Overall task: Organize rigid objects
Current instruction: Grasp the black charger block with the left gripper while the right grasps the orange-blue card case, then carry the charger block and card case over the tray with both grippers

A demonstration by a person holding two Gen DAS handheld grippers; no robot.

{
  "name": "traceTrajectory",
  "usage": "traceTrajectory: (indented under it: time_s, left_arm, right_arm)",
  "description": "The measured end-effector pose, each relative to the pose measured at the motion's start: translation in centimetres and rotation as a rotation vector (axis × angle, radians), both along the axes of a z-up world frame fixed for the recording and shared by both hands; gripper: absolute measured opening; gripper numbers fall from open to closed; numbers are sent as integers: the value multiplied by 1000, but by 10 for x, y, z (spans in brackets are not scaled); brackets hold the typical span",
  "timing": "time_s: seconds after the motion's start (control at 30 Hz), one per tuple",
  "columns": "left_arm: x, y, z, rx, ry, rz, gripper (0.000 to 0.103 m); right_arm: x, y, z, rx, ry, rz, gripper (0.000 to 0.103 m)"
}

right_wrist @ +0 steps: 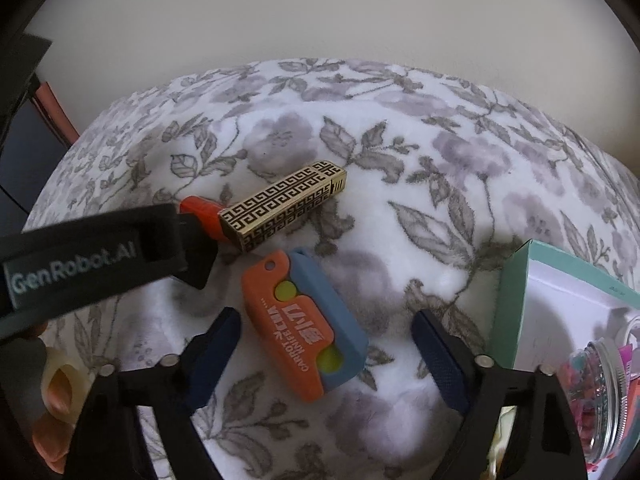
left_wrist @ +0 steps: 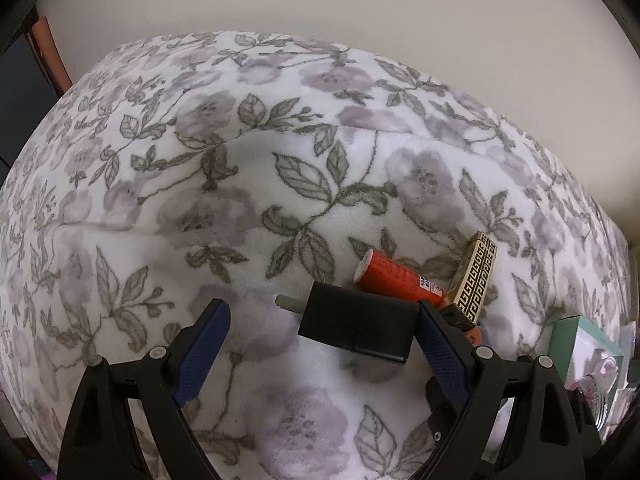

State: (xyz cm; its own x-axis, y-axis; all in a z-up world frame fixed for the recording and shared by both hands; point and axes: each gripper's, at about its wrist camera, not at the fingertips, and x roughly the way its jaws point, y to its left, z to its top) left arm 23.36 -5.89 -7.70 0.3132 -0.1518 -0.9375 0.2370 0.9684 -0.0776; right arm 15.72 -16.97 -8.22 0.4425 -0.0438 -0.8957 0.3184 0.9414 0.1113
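In the left wrist view my left gripper [left_wrist: 322, 316] is open above the floral blanket [left_wrist: 200, 168]. A black block with a grey stub [left_wrist: 356, 326] lies between its fingers, against the right finger [left_wrist: 440, 344]. Behind it lie a red tube [left_wrist: 394, 276] and a gold box with a black key pattern [left_wrist: 476, 280]. In the right wrist view my right gripper [right_wrist: 326, 330] is open, with an orange and blue toy carrot knife [right_wrist: 308, 326] lying between its fingers. The gold patterned box [right_wrist: 284, 206] and the red tube [right_wrist: 202, 212] lie beyond it. The left gripper's body [right_wrist: 100, 256] reaches in from the left.
A teal-rimmed white box [right_wrist: 516, 300] stands at the right with a glass jar of coloured bits [right_wrist: 600, 392] inside; it also shows in the left wrist view [left_wrist: 576, 344]. The blanket [right_wrist: 440, 184] covers the whole surface. A plain wall is behind.
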Motion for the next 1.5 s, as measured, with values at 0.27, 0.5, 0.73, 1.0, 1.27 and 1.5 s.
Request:
traceTrajectory:
  time_s: [0.27, 0.5, 0.73, 1.0, 1.27, 1.5]
  left_arm:
    - [-3, -4, 3, -9, -9, -28, 69]
    - [1, 5, 11, 29, 2, 28, 69]
    - [3, 17, 33, -2, -8, 77, 69]
    - [-5, 20, 87, -100, -97, 73, 69]
    - [-28, 7, 126, -176, -154, 3, 69]
    - [-60, -33, 135, -199, -133, -125, 69]
  right_arm:
    - [-3, 3, 4, -3, -27, 37, 55]
    - [-6, -6, 7, 40, -27, 15, 48]
    - [-10, -13, 13, 73, -28, 0, 48]
    - [-27, -34, 62, 105, -133, -58, 48]
    - [-52, -68, 97, 105, -142, -157, 48]
    - [-83, -94, 101, 115, -123, -200, 48]
